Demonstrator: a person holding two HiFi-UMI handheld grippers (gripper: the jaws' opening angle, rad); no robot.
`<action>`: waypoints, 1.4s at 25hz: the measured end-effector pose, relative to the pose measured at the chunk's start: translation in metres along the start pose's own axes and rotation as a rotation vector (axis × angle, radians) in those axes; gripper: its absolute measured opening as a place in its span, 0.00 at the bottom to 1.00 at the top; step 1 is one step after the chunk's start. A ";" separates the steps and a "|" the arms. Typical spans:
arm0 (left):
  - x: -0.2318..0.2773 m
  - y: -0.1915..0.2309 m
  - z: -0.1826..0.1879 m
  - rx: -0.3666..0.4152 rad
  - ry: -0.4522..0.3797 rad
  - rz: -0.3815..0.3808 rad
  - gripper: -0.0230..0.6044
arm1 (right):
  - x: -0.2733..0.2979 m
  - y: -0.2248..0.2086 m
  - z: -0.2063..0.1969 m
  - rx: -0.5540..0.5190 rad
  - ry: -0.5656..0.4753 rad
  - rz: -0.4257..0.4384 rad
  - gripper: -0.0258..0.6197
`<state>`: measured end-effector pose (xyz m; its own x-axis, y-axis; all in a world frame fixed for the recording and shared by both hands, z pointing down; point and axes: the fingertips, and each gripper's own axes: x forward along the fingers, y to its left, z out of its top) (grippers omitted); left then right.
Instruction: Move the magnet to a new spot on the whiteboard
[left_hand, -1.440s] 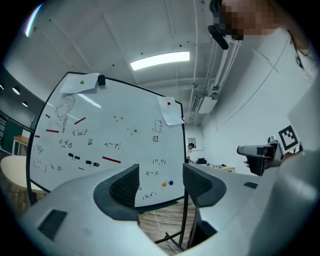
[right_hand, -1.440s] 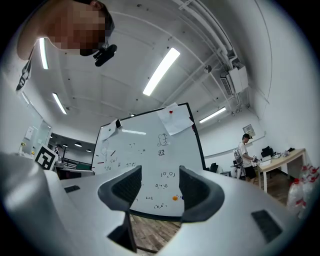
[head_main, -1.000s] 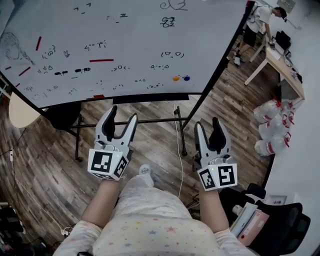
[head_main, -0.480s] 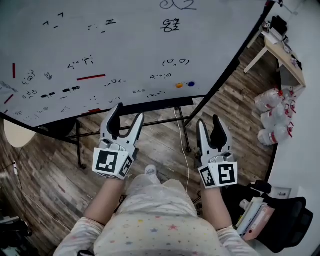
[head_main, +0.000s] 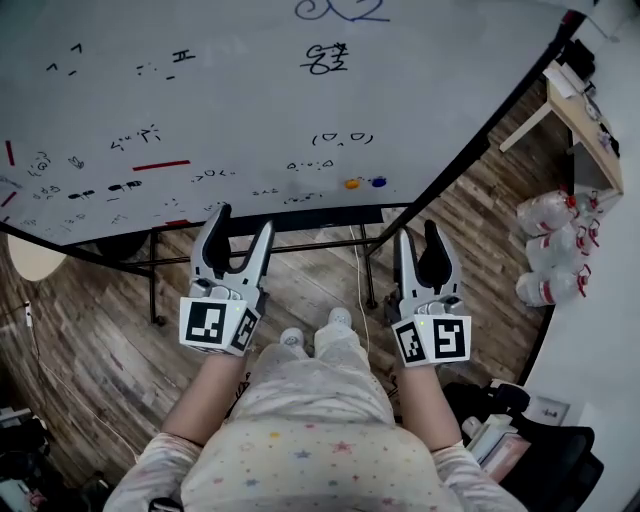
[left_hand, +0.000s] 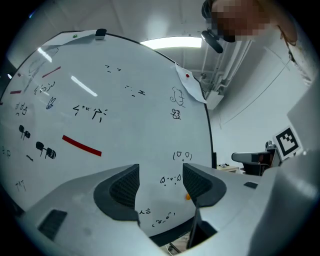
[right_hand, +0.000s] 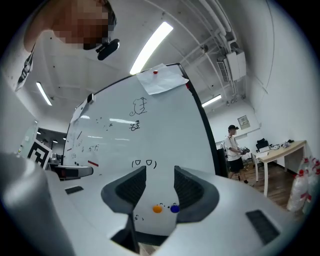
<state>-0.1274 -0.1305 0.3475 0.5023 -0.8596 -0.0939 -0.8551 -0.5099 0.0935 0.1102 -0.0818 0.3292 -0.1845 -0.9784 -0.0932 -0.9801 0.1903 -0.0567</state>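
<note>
Head view: left hand-held gripper (head_main: 243, 235) and right hand-held gripper (head_main: 418, 245) hang open, empty, before the whiteboard (head_main: 250, 100) — orange magnet (head_main: 351, 184) and blue magnet (head_main: 377, 182) side by side at its lower right. Left gripper view: jaws apart, nothing between. Right gripper view: jaws apart — both magnets on the board beyond the gap.

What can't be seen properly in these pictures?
- Left gripper view: the blue magnet is hidden behind a jaw of the left gripper; the orange magnet barely peeks out.
- Head view: the whiteboard's top is cut off by the frame.
- Head view: the small scribbles are too tiny to read.
</note>
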 end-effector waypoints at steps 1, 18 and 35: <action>0.005 0.000 -0.001 0.000 0.001 0.018 0.43 | 0.007 -0.007 0.003 0.001 -0.009 0.009 0.28; 0.072 -0.031 -0.025 0.015 0.004 0.154 0.43 | 0.073 -0.066 -0.032 -0.025 0.067 0.152 0.28; 0.086 -0.021 -0.050 0.025 0.031 0.077 0.43 | 0.090 -0.049 -0.081 -0.010 0.156 0.050 0.27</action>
<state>-0.0601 -0.1950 0.3870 0.4381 -0.8971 -0.0569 -0.8942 -0.4414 0.0740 0.1358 -0.1861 0.4043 -0.2410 -0.9687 0.0595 -0.9701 0.2385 -0.0457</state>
